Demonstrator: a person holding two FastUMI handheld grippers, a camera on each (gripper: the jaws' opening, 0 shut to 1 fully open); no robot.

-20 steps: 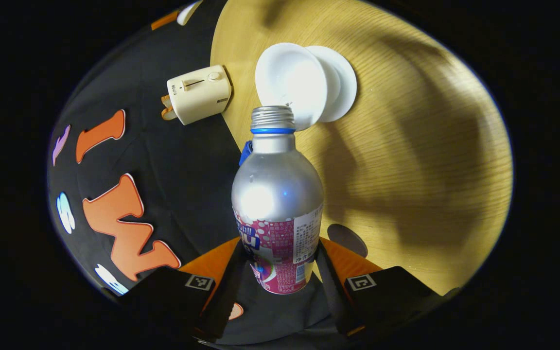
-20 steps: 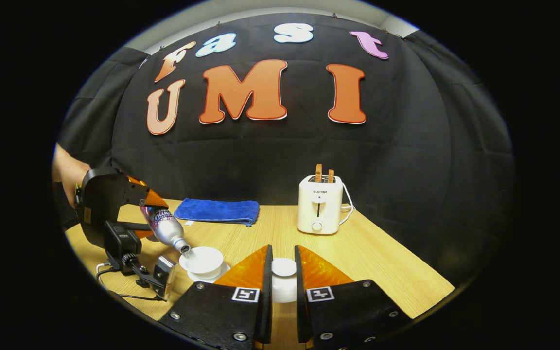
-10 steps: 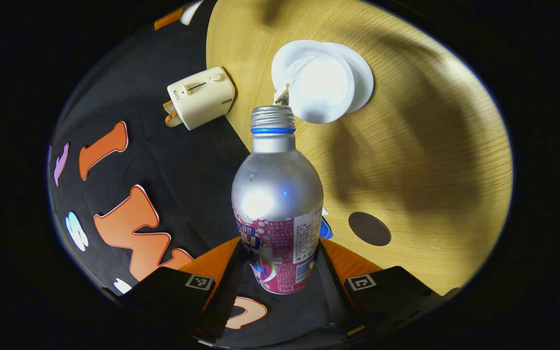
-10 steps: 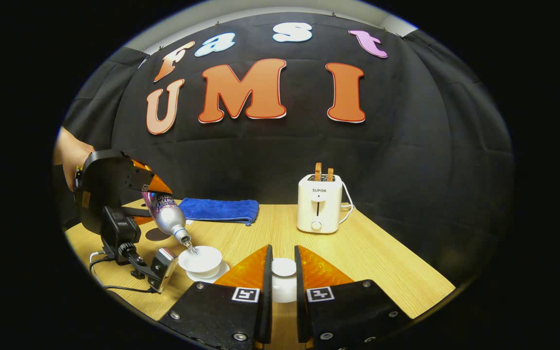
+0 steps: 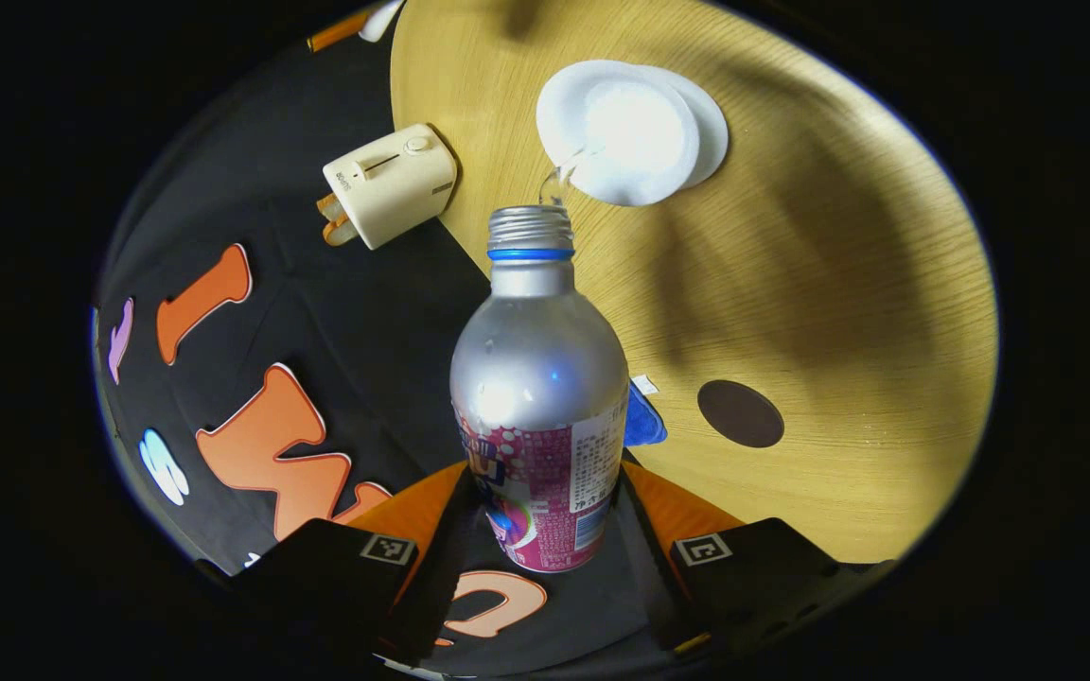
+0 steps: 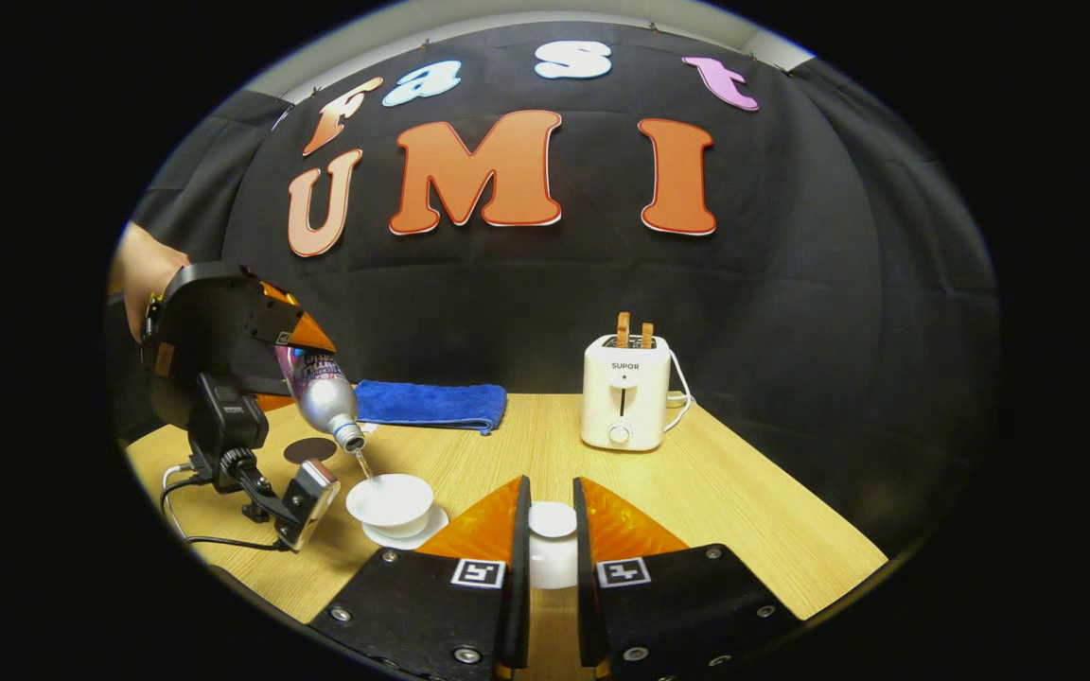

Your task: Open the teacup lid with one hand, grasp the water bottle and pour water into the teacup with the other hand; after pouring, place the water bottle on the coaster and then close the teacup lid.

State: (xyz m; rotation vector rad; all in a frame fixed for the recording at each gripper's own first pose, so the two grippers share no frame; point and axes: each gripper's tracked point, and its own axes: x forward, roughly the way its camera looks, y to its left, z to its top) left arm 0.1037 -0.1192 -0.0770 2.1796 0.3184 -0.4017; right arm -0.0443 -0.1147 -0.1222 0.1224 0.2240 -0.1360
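My left gripper (image 5: 545, 530) is shut on a silver water bottle (image 5: 539, 397) with a pink label, tipped mouth-down over the white teacup (image 5: 621, 132) on its saucer. A thin stream of water runs from the bottle's mouth into the cup. In the right gripper view the left gripper (image 6: 223, 340), held by a hand, tilts the bottle (image 6: 320, 397) above the teacup (image 6: 390, 499). My right gripper (image 6: 551, 549) is shut on the white teacup lid (image 6: 552, 544), held off to the cup's right. The dark round coaster (image 5: 740, 413) lies on the table behind the cup.
A cream toaster (image 6: 623, 392) with two slices stands near the back of the wooden table (image 6: 744, 511). A folded blue cloth (image 6: 431, 405) lies at the back edge. A cable (image 6: 214, 541) trails from the left gripper across the table's left side.
The left gripper has risen with the bottle, so its mouth is higher above the cup and a stream of water falls in. The right gripper holds still with the lid.
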